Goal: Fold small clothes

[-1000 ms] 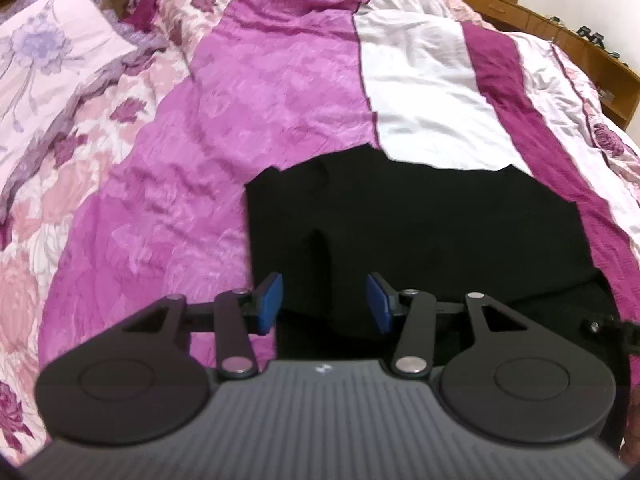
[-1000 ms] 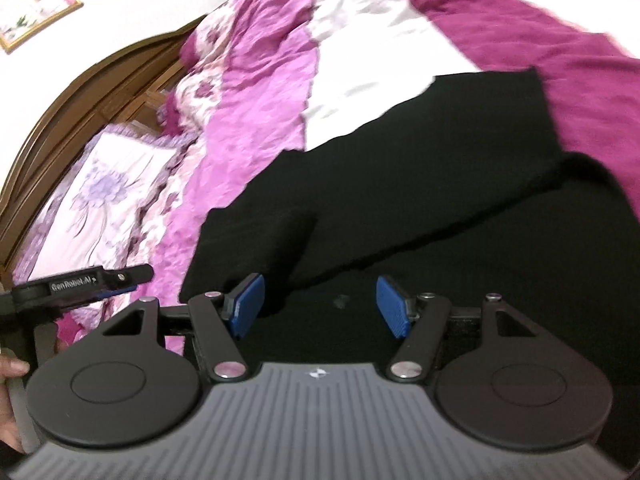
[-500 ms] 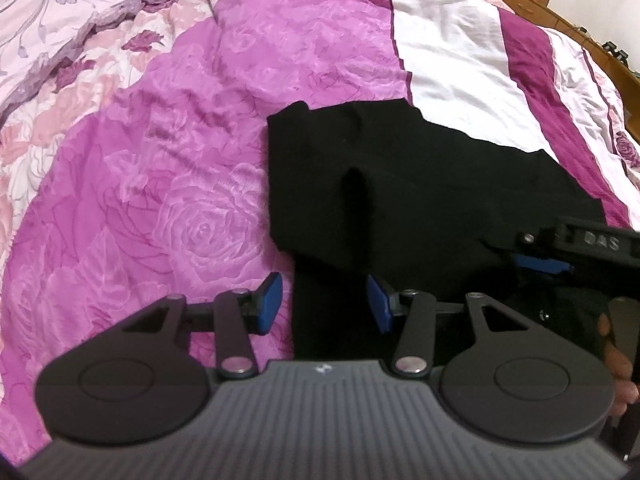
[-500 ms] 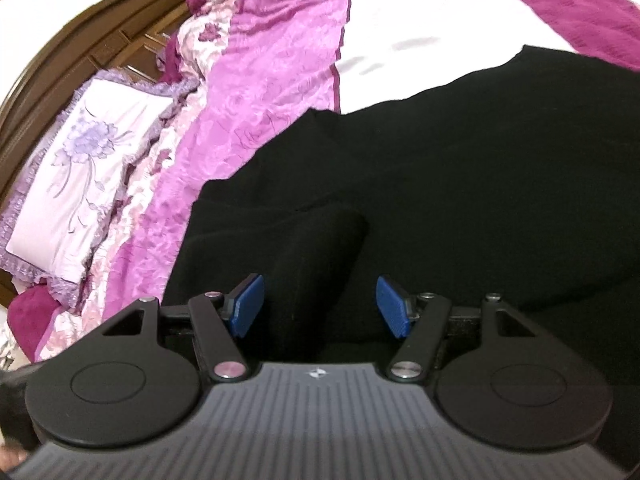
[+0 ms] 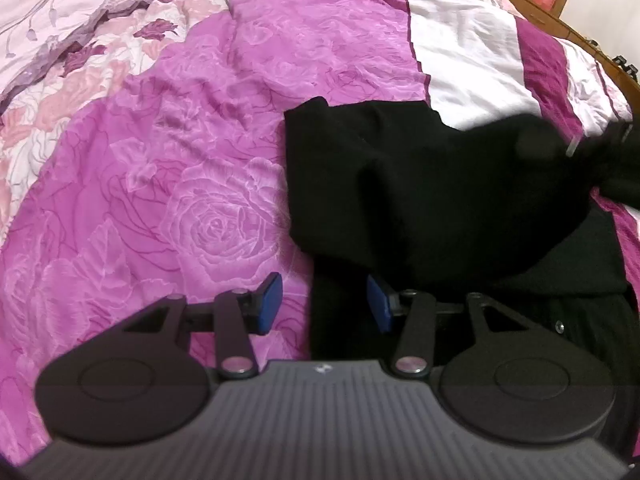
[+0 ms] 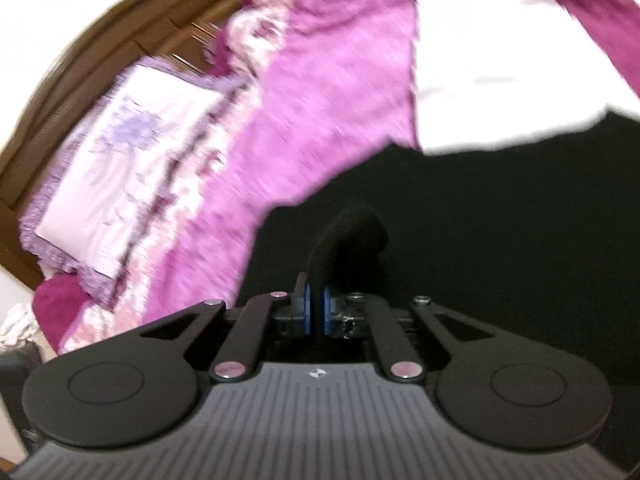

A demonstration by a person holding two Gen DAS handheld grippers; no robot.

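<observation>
A black garment lies on the pink and white bedspread. In the left wrist view my left gripper is open, low over the garment's left edge, with nothing between its blue pads. In the right wrist view my right gripper is shut on a raised fold of the black garment, which arches up between the pads. The right gripper shows blurred in the left wrist view, lifting cloth at the right.
A floral pillow lies at the head of the bed against the wooden headboard. A wooden bed rail runs along the far right side. The bedspread is wrinkled around the garment.
My right gripper has closed on a fold of the black garment and is lifting it, with motion blur. My left gripper has moved lower and left, to the garment's edge.
</observation>
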